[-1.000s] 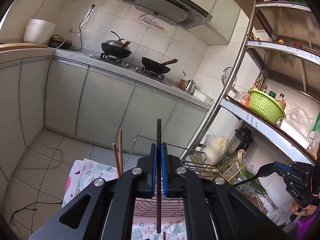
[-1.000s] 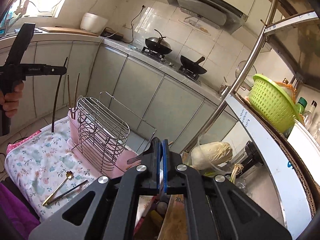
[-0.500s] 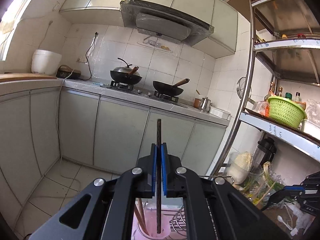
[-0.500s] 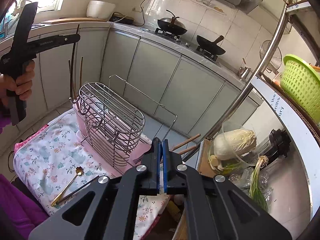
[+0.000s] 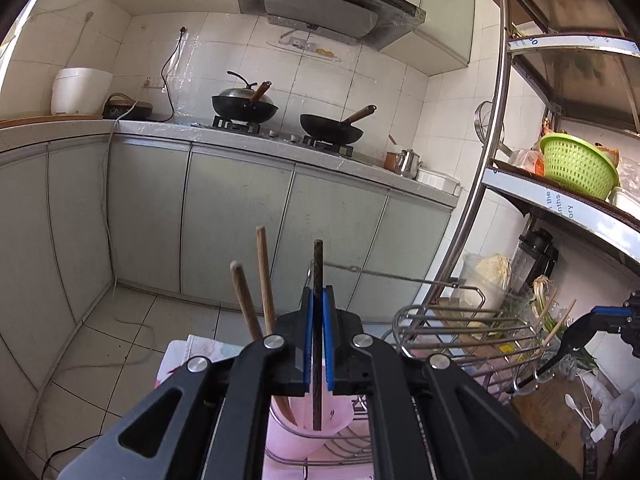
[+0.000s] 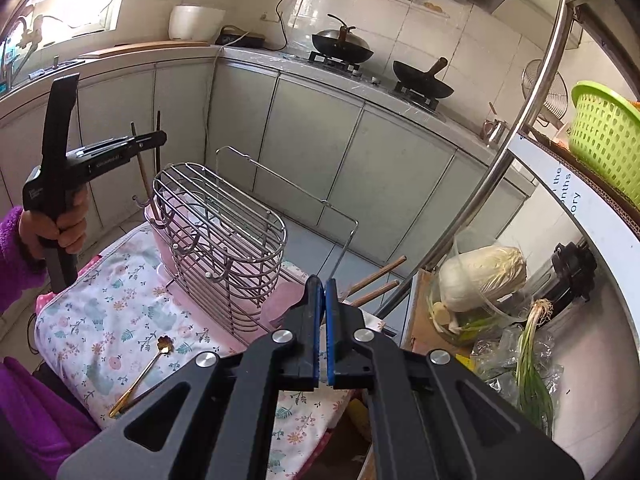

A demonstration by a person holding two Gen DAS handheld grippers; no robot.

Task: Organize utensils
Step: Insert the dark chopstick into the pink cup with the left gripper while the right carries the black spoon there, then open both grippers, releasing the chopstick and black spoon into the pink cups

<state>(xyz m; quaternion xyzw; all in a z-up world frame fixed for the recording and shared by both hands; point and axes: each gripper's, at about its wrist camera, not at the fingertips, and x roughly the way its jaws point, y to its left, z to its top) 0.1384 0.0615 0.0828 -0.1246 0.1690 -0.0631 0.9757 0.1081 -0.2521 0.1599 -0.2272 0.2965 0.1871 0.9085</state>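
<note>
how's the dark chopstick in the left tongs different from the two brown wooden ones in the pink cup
The dark, near-black chopstick is clamped between the blue pads of the left tongs; the two brown wooden chopsticks are gripped by nothing. The dark chopstick hangs straight upright with its lower tip just inside the pink plastic cup, while the brown chopsticks lean to the left, resting in the cup. All three are slim sticks, top ends well above the cup.

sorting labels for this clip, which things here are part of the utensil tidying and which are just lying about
Part of the job:
- dark chopstick in left hand-held gripper
- two wooden chopsticks in pink holder
- wire rack
- gold spoon

Just lying about:
- woks
- green basket
- cabbage
- rice cooker
</note>
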